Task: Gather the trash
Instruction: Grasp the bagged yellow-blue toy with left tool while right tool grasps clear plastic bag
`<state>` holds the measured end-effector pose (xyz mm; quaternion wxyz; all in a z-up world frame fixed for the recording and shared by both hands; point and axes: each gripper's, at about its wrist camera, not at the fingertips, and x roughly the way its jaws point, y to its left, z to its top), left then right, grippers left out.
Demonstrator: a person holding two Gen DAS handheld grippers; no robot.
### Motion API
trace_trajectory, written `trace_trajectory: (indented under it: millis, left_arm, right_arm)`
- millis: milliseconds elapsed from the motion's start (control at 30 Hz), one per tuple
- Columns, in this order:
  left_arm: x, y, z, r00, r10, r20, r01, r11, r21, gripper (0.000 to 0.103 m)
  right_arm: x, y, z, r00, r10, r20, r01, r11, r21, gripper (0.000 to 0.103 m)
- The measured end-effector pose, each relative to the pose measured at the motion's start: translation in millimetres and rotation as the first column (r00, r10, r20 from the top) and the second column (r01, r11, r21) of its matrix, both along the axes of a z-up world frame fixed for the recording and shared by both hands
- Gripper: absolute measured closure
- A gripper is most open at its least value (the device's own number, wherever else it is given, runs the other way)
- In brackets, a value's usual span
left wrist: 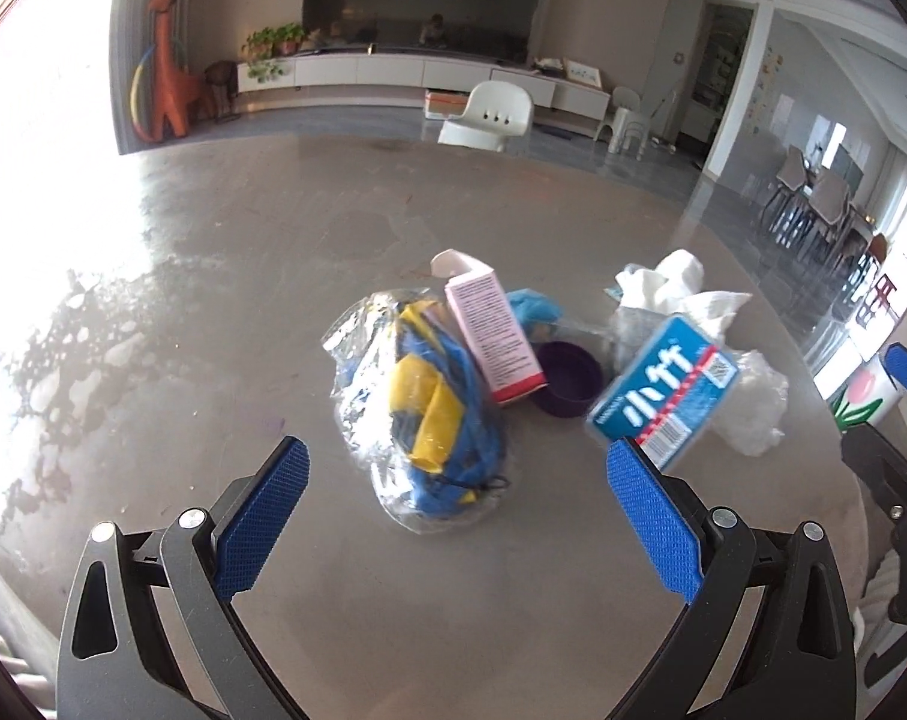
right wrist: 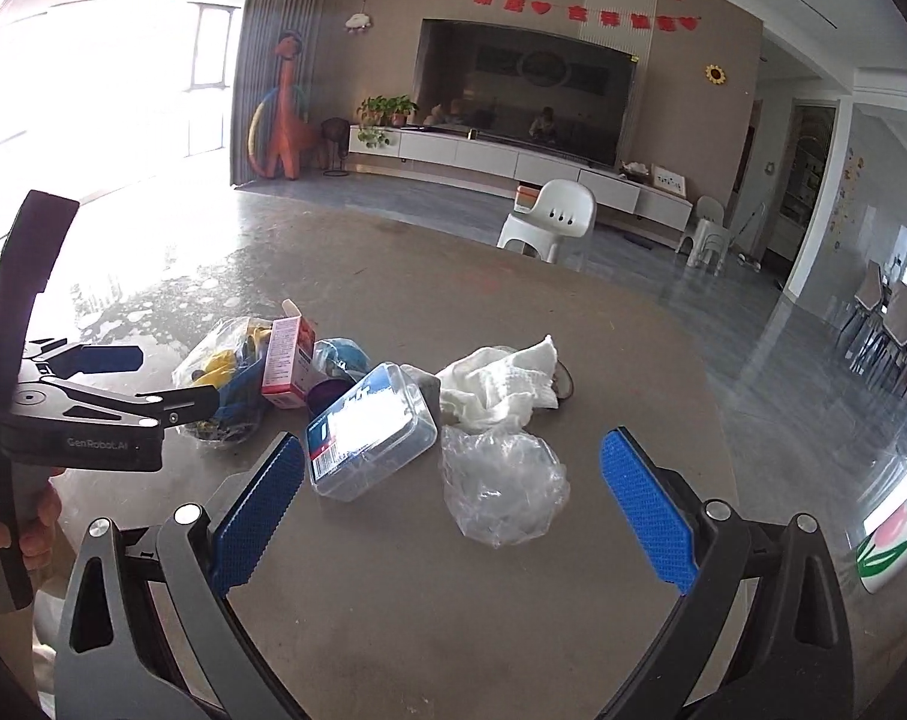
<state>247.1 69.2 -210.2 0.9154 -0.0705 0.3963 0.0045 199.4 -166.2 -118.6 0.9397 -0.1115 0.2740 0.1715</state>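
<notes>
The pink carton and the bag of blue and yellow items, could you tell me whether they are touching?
Touching. The left wrist view shows the pink carton leaning against the clear bag, with no table visible between them.

Clear plastic bag stuffed with yellow-blue items [left wrist: 426, 405], lying on its side; pink-white cardboard carton [left wrist: 492, 336] leaning on it, flap open; purple round cup [left wrist: 567, 378] beside; blue-labelled clear plastic box [right wrist: 369, 429] (tilted); crumpled white tissue [right wrist: 501, 381]; scrunched clear wrap [right wrist: 501, 483] nearest.

A white plastic chair [right wrist: 548, 217] stands beyond the table [right wrist: 393, 570], an orange dinosaur figure [right wrist: 284, 114] by the wall.
</notes>
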Motion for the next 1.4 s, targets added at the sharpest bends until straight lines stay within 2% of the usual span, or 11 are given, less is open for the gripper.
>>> trace_trajectory:
  millis: [333, 367, 400, 500, 567, 800, 1067, 1100, 1167, 1333, 1400]
  left_arm:
    - [33.7, 6.4, -46.1, 0.995, 0.008, -0.103, -0.012, 0.999, -0.038, 0.007]
    - [34.0, 6.7, -47.9, 0.995, 0.006, -0.101, -0.011, 0.999, -0.048, 0.015]
    - [32.9, 5.2, -47.8, 0.997, -0.001, -0.083, -0.002, 0.999, -0.033, 0.035]
    - [32.4, -0.1, -47.5, 0.996, -0.036, -0.082, 0.035, 0.999, -0.012, 0.071]
    - [27.7, 2.3, -42.6, 0.998, -0.030, -0.064, 0.028, 0.999, -0.040, 0.078]
    - [1.0, -5.1, 0.6, 0.994, -0.024, 0.105, 0.017, 0.997, 0.071, 0.079]
    - [-1.9, -13.3, 4.7, 0.991, -0.076, 0.115, 0.068, 0.995, 0.067, 0.079]
    - [0.1, -15.7, 4.5, 0.990, -0.081, 0.116, 0.073, 0.995, 0.068, 0.079]
    - [-1.9, -18.0, 5.5, 0.988, -0.088, 0.127, 0.079, 0.994, 0.071, 0.079]
    - [-5.6, -21.5, 8.0, 0.986, -0.096, 0.136, 0.086, 0.993, 0.079, 0.078]
    - [-9.5, -22.7, 10.4, 0.985, -0.099, 0.142, 0.087, 0.992, 0.087, 0.078]
  right_arm:
    - [14.8, 11.4, -18.0, 1.000, 0.012, -0.029, -0.012, 1.000, -0.014, 0.005]
    - [15.5, 11.5, -19.3, 0.999, 0.010, -0.031, -0.011, 1.000, -0.016, 0.005]
    - [16.0, 11.2, -20.6, 0.999, 0.008, -0.033, -0.009, 1.000, -0.016, 0.005]
    - [18.6, 8.0, -24.4, 0.999, 0.000, -0.043, -0.001, 1.000, -0.014, 0.005]
    - [20.7, 5.4, -26.6, 0.999, -0.004, -0.051, 0.004, 1.000, -0.012, 0.005]
    - [34.5, -3.6, -40.8, 0.996, -0.040, -0.078, 0.039, 0.999, -0.015, 0.005]
    - [62.5, -10.2, -67.8, 0.985, -0.079, -0.153, 0.078, 0.997, -0.015, 0.005]
    - [64.5, -11.3, -70.9, 0.982, -0.077, -0.171, 0.077, 0.997, -0.011, 0.013]
    - [69.2, -11.8, -77.7, 0.976, -0.085, -0.200, 0.081, 0.996, -0.029, 0.044]
    - [71.5, -14.3, -84.0, 0.962, -0.055, -0.268, 0.045, 0.998, -0.042, 0.077]
    - [62.3, -17.2, -77.2, 0.968, -0.063, -0.241, 0.054, 0.998, -0.044, 0.080]
